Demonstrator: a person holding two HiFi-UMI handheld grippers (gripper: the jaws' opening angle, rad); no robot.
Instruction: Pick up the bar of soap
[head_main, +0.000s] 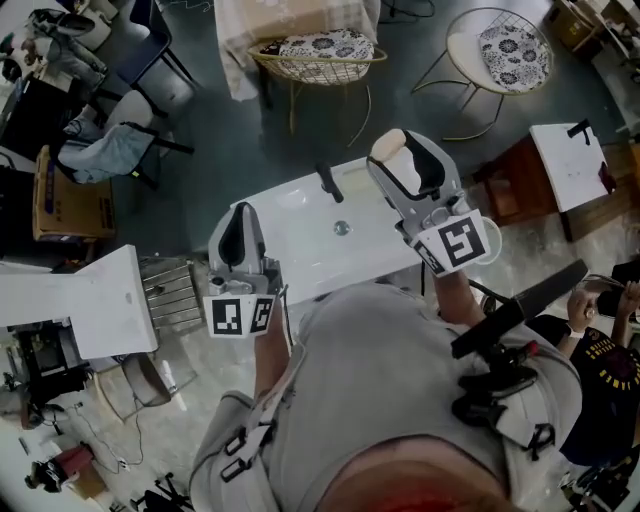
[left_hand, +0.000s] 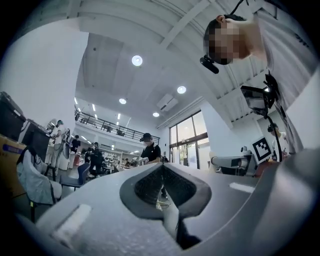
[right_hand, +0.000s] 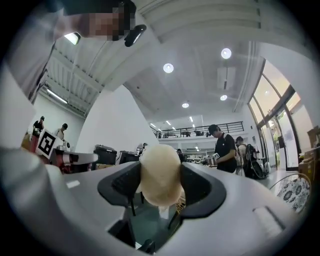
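Left hand-held gripper (head_main: 239, 236) closed (upturned), right one (head_main: 403, 158) — clamped

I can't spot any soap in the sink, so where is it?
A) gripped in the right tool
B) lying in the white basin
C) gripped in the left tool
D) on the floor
A: the cream bar of soap sits pinched in the right tool.

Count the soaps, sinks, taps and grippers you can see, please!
Cream oval bar of soap: 1
White ceramic sink: 1
Black metal tap: 1
Grey hand-held grippers, left and right: 2
Total: 5
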